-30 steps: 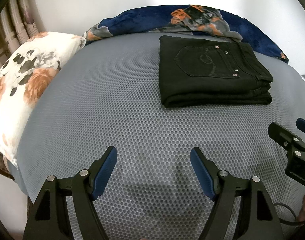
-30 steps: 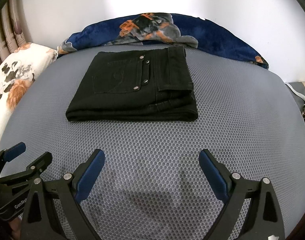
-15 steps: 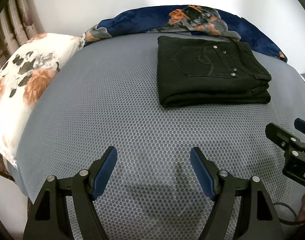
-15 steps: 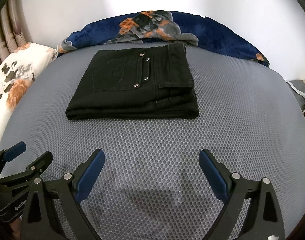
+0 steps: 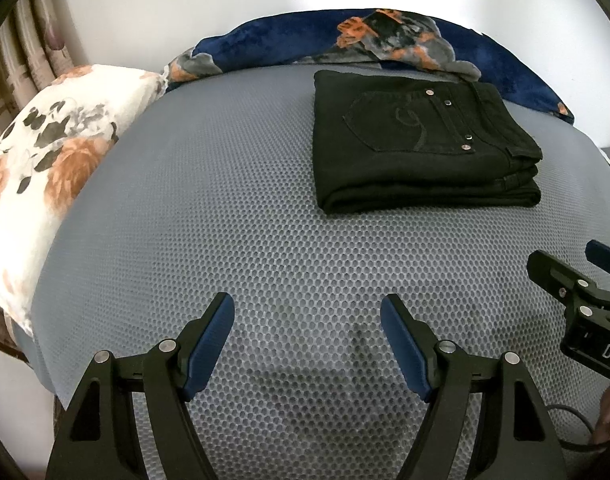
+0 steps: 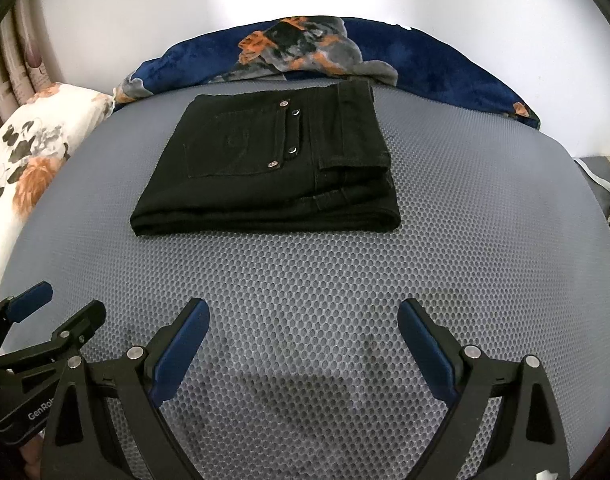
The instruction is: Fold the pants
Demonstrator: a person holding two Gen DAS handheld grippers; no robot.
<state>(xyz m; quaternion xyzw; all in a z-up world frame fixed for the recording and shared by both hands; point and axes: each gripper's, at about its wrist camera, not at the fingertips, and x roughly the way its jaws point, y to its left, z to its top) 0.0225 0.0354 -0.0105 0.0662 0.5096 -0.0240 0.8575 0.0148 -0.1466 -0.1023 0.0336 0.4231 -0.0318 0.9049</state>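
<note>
Black pants (image 5: 417, 140) lie folded into a compact rectangle on the grey mesh bed surface (image 5: 233, 208), back pocket with metal rivets facing up. They also show in the right wrist view (image 6: 273, 168). My left gripper (image 5: 307, 308) is open and empty, well short of the pants, low over the mesh. My right gripper (image 6: 303, 314) is open and empty, also in front of the pants. Each gripper shows at the edge of the other's view: the right gripper (image 5: 577, 280) and the left gripper (image 6: 53, 312).
A white floral pillow (image 5: 45, 168) lies at the left edge of the bed. A dark blue floral blanket (image 5: 365, 36) is bunched along the far edge against the white wall. A curtain (image 5: 21, 52) hangs at far left.
Both grippers stay open and nearly still; the view has shifted only slightly, with the pants sitting a little lower in the right wrist view. The pants have not moved.
</note>
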